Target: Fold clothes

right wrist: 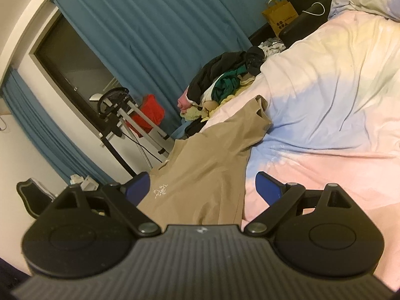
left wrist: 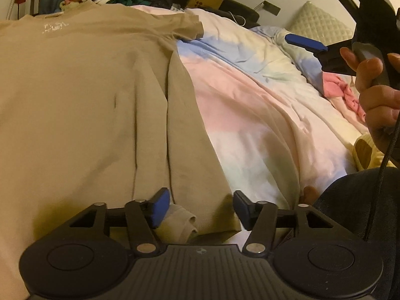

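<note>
A tan T-shirt (left wrist: 87,95) lies spread flat on the pastel duvet (left wrist: 250,105), with a small white print near its collar and one sleeve pointing right. My left gripper (left wrist: 201,206) hovers over the shirt's near hem, jaws open, a rolled bit of hem lying just beside the left pad and not pinched. In the right wrist view the same T-shirt (right wrist: 207,167) stretches away from my right gripper (right wrist: 202,190), whose blue pads stand wide apart above the cloth, holding nothing. The right gripper (left wrist: 307,43) also shows at the right of the left wrist view, held by a hand (left wrist: 375,92).
A heap of unfolded clothes (right wrist: 225,85) sits at the far end of the bed beside blue curtains (right wrist: 155,25). A pink garment (left wrist: 342,92) lies on the duvet at right, a quilted pillow (left wrist: 317,25) behind it. A brown paper bag (right wrist: 281,17) stands beyond the bed.
</note>
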